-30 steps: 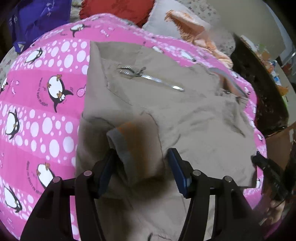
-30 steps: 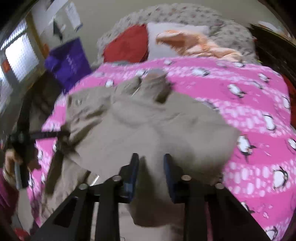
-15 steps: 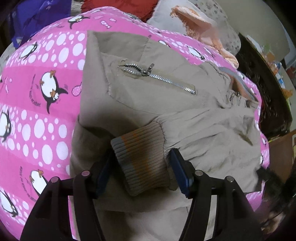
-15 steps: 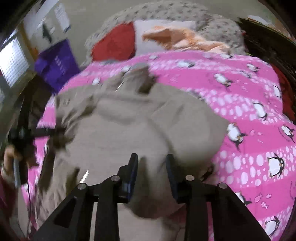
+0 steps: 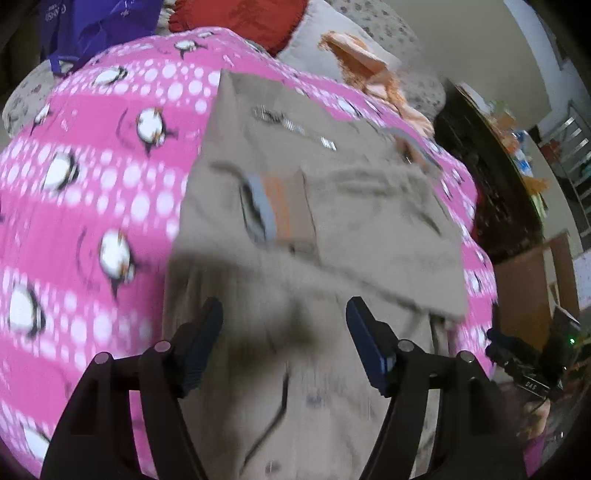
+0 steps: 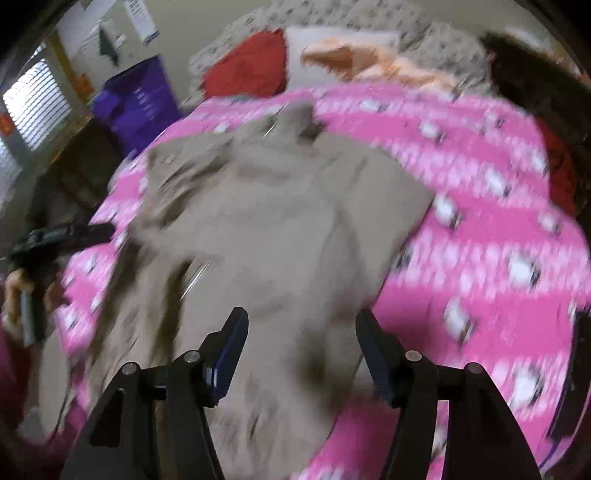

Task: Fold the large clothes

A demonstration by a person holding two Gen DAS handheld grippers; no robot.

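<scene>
A beige jacket (image 5: 362, 229) lies spread on the pink penguin blanket (image 5: 92, 192). Its sleeve, with a grey and orange ribbed cuff (image 5: 273, 206), is folded across the body below a chest zipper (image 5: 295, 129). My left gripper (image 5: 284, 332) is open and empty above the jacket's lower part. In the right wrist view the jacket (image 6: 280, 206) lies in front of my right gripper (image 6: 301, 336), which is open and empty over the cloth. The left gripper (image 6: 59, 236) shows at the left edge there. Both views are blurred by motion.
A red cushion (image 5: 258, 18), a white pillow with an orange cloth (image 5: 354, 55) and a purple bag (image 5: 92, 22) lie at the far end of the bed. Dark furniture (image 5: 491, 177) stands to the right. A window (image 6: 33, 103) is at the left.
My left gripper has let go of the sleeve cuff and pulled back, leaving it on the jacket. My right gripper has opened, released the cloth and drawn back.
</scene>
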